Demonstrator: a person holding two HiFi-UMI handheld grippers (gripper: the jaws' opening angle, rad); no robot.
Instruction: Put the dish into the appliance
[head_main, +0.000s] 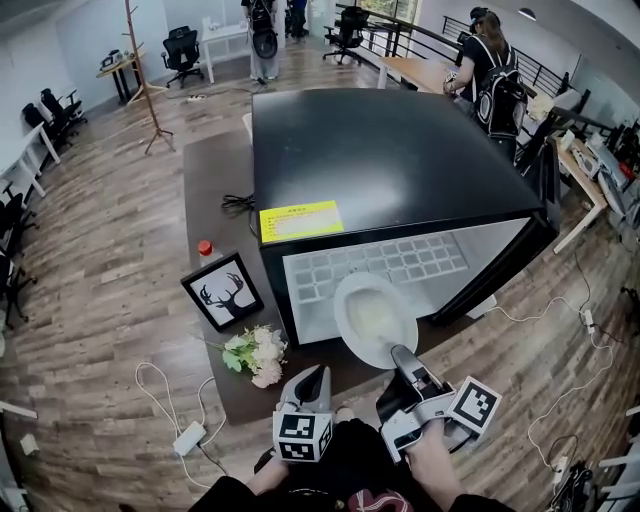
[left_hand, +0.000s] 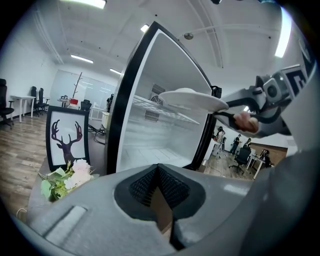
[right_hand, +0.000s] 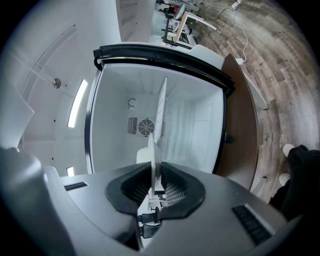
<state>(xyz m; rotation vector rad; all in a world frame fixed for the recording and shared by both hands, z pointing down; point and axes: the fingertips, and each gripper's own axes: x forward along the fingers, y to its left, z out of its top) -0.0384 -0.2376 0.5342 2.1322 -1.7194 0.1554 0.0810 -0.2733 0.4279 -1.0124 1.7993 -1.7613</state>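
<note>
left gripper idle, jaws together on nothing. white plate held level at the open fridge mouth, its near rim pinched by the right gripper. advise: keep it level, feed it in above the wire shelf, clear of the door.

Print on the yellow label illegibly small; near rim of the dish perhaps under the right gripper.
</note>
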